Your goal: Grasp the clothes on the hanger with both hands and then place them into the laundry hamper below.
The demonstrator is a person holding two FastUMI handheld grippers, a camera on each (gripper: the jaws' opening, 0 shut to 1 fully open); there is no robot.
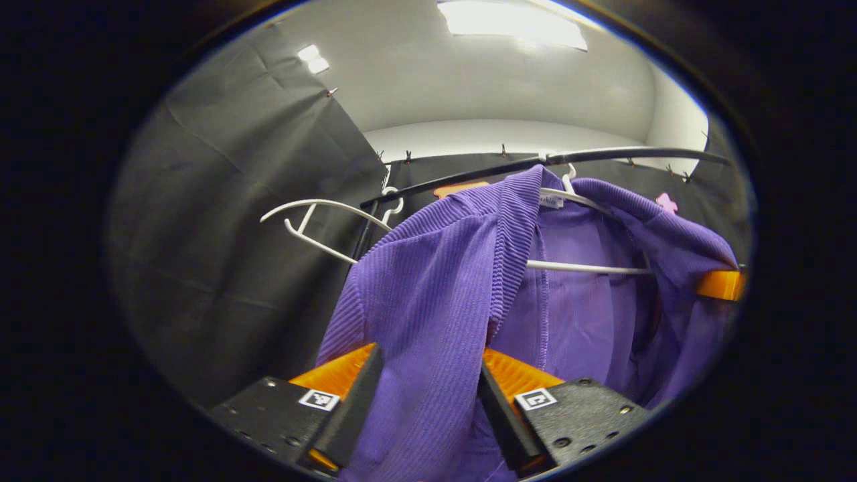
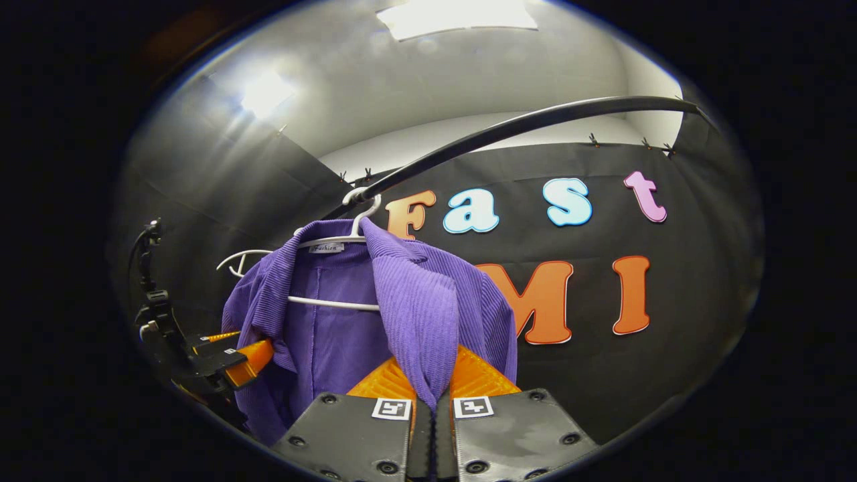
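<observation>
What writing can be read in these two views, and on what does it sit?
Neck label of the purple garment: small print, too blurred to read.
Square markers on the left gripper and right gripper: coded patterns, no letters.

Recording booth, not a home. Black cloth wall (image 1: 221, 221) across left and centre of the left gripper view, pinned up with small clips (image 1: 503, 150) along its top edge. Plain white ceiling with bright light panel (image 1: 512, 23) at top. Black clothes rail (image 2: 529, 124) arcs across upper middle, white hangers (image 1: 315, 224) hooked on it.
</observation>
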